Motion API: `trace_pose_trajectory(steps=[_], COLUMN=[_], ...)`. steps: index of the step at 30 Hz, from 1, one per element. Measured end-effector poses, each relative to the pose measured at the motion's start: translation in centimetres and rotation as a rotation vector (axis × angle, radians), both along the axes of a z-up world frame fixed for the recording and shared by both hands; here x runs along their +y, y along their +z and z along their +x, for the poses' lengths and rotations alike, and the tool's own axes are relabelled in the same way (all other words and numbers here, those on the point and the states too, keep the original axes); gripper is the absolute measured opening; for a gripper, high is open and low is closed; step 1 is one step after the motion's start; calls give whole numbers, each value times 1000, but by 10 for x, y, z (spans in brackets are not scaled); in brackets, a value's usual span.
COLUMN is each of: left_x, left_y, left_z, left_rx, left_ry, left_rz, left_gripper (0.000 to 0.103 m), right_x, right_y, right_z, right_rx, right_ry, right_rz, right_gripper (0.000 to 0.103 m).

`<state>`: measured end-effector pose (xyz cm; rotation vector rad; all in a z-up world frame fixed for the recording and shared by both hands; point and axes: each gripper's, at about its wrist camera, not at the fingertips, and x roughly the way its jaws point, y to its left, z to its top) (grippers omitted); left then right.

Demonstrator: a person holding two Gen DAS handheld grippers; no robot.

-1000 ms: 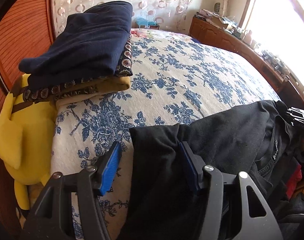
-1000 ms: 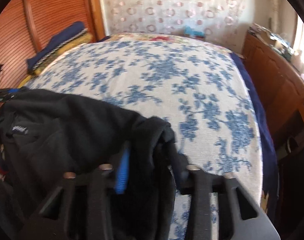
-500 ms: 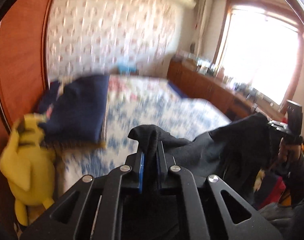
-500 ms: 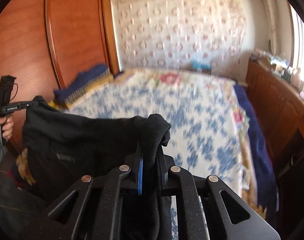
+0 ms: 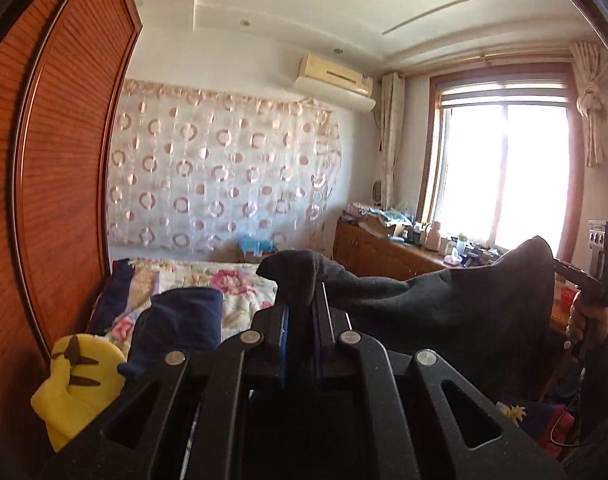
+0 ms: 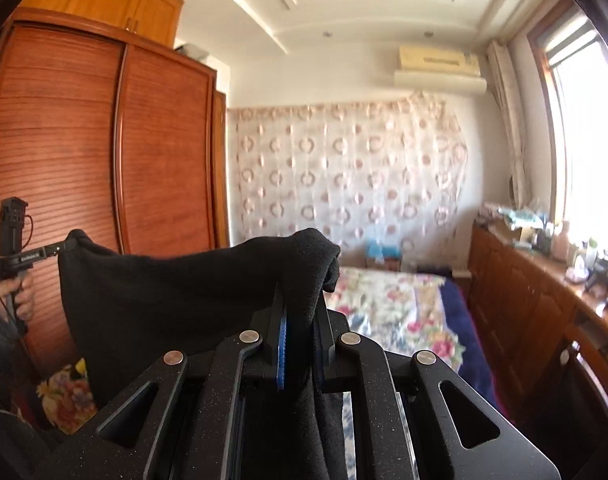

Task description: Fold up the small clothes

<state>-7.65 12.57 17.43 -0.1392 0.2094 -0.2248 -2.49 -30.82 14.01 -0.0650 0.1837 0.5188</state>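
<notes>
**Black garment lifted clear, stretched between both grippers**

The black garment [image 5: 444, 304] hangs in the air above the near end of the bed [image 5: 239, 284], held by two top corners and spread wide between them. In the left wrist view the left gripper [image 5: 301, 320] has its jaws closed on one bunched corner, a knob of cloth poking up past the blue pads [image 5: 283, 344]. In the right wrist view the right gripper [image 6: 299, 332] is likewise clamped on the other corner, and the cloth sags in a shallow curve toward the far gripper. Its lower part drops out of sight below both cameras, so whether the hem is free of the bed cannot be told.

The step in hand looks like the lift and shake-out before laying flat. The next move calls for keeping the top edge taut and level, then lowering the garment onto the flowered bedspread so it lands smooth, well apart from the finished pile.

That pile, a folded navy garment [image 5: 179, 320], lies at the left by the yellow plush toy [image 5: 79, 384]. Beyond are the wooden wardrobe [image 6: 63, 152], the circle-patterned curtain [image 5: 219, 176] and the bright window [image 5: 508, 172].
</notes>
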Motion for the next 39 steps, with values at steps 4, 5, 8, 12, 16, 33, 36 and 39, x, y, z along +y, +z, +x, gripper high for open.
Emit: trace_pose_trajectory(steps=[4, 5, 8, 12, 16, 33, 36, 39], left_x=[2, 0, -1, -2, 1, -13, -20, -32], left_y=[17, 20, 32, 48, 57, -113, -138, -148], left_z=[-4, -6, -11, -7, 13, 291, 294, 282], left_rx=[-45, -57, -94, -127, -141, 295, 346, 369], left_ry=[1, 1, -4, 2, 6, 46, 31, 14], left_rz=[2, 1, 7, 23, 21, 113, 128, 135], left_gripper=[6, 6, 6, 6, 6, 39, 48, 54], right_x=[2, 0, -7, -11, -12, 30, 35, 29], right_y=[15, 18, 30, 45, 61, -78, -130, -162], right_z=[-7, -12, -22, -29, -21, 284, 320, 321], right_rx=[-33, -38, -67, -98, -130, 223, 335, 382], right_ry=[-7, -11, -13, -19, -30, -186, -255, -263], right_rz=[-22, -18, -5, -2, -12, -216, -278, -253], right_gripper=[7, 7, 7, 7, 7, 15, 27, 32])
